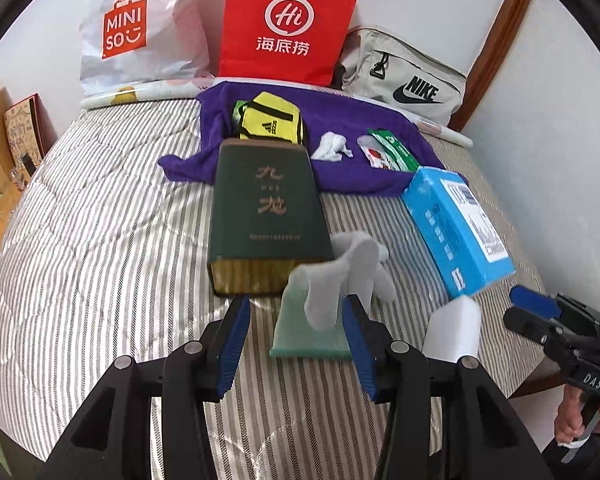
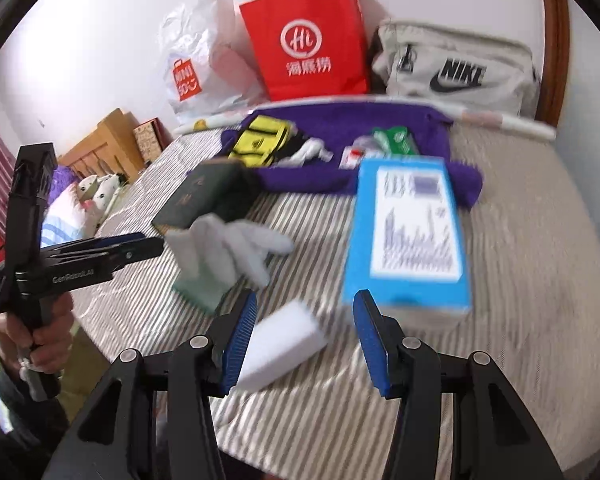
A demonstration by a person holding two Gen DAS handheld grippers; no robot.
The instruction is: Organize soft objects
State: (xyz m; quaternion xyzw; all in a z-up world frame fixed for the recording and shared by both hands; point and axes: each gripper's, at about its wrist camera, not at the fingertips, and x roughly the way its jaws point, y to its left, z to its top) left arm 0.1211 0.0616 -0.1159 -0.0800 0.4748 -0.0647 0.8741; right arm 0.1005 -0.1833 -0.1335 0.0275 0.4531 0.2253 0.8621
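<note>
Approaching stage: left gripper [image 1: 296, 332] and right gripper [image 2: 304, 332], jaws spread and empty, hover over the bed [image 1: 100, 240]. Grey sock [image 1: 340, 276] lies on a green pad [image 1: 312, 340] (beside the dark box [image 1: 266, 216]); next, descend and pinch.

Quick count from my feeds: two boxes, the dark green box [image 1: 266, 216] and the blue box [image 1: 456, 228]. Two shopping bags, a white plastic bag [image 1: 140, 28] and a red paper bag [image 1: 288, 24], plus one Nike pouch [image 1: 408, 70]. One purple towel [image 1: 300, 120], one white sponge [image 2: 280, 344], and I think two grey socks [image 1: 336, 276], though it's blurry.
</note>
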